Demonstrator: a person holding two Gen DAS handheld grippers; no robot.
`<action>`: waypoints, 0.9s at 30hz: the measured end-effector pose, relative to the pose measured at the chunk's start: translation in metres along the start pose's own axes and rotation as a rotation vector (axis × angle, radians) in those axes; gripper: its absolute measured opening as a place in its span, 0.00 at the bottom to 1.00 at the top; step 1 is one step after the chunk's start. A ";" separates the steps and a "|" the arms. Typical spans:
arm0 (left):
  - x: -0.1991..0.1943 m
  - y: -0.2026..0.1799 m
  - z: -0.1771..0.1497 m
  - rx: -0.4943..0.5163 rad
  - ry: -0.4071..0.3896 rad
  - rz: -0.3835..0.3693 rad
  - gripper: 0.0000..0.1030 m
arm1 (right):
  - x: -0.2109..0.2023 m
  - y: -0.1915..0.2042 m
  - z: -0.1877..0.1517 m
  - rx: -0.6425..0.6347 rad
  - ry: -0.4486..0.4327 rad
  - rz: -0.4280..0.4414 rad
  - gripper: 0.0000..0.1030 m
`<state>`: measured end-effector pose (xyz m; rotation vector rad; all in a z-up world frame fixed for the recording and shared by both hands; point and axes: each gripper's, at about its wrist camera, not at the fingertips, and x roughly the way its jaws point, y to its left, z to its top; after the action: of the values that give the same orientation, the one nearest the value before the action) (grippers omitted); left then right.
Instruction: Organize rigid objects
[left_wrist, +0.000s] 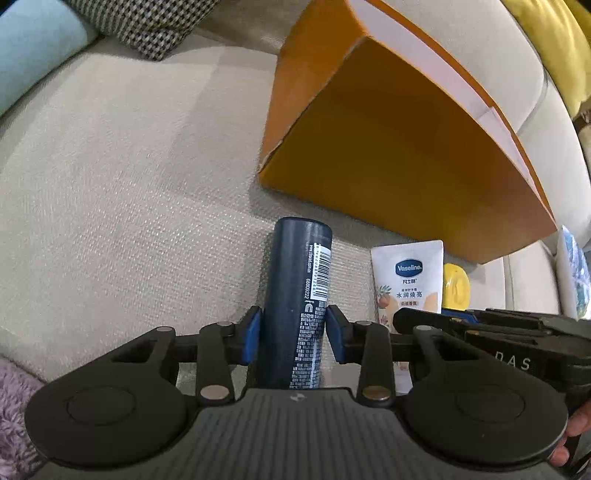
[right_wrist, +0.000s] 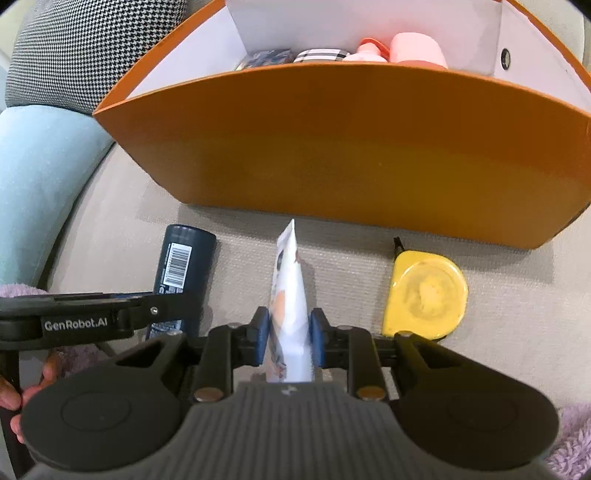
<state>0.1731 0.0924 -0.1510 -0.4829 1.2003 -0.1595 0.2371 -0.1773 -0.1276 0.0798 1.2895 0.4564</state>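
Orange box (right_wrist: 332, 155) stands at 12 o'clock. Left gripper (left_wrist: 293, 332) pinches the dark can (left_wrist: 299, 295); right gripper (right_wrist: 290, 339) pinches the white tube (right_wrist: 290, 295). Lift both clear above the rim before releasing either inside.

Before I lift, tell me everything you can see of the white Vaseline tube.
The white Vaseline tube is a soft-looking plastic squeeze tube with a blue oval logo, orange fruit artwork and a flat crimped end toward the orange box. It is turned edge-on between the right tool's blue pads, which press on both faces. It sits between the dark blue can and the yellow tape measure.
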 end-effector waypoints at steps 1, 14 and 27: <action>0.000 -0.002 0.000 0.010 -0.005 0.004 0.40 | -0.001 0.001 -0.002 -0.008 -0.005 -0.001 0.23; -0.029 -0.030 -0.021 0.132 -0.105 -0.045 0.37 | -0.041 0.013 -0.026 -0.073 -0.112 -0.008 0.20; -0.075 -0.063 -0.011 0.187 -0.232 -0.103 0.37 | -0.097 0.023 -0.033 -0.102 -0.245 0.015 0.20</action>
<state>0.1436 0.0614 -0.0623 -0.3878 0.9247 -0.2930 0.1805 -0.1990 -0.0424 0.0583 1.0245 0.5083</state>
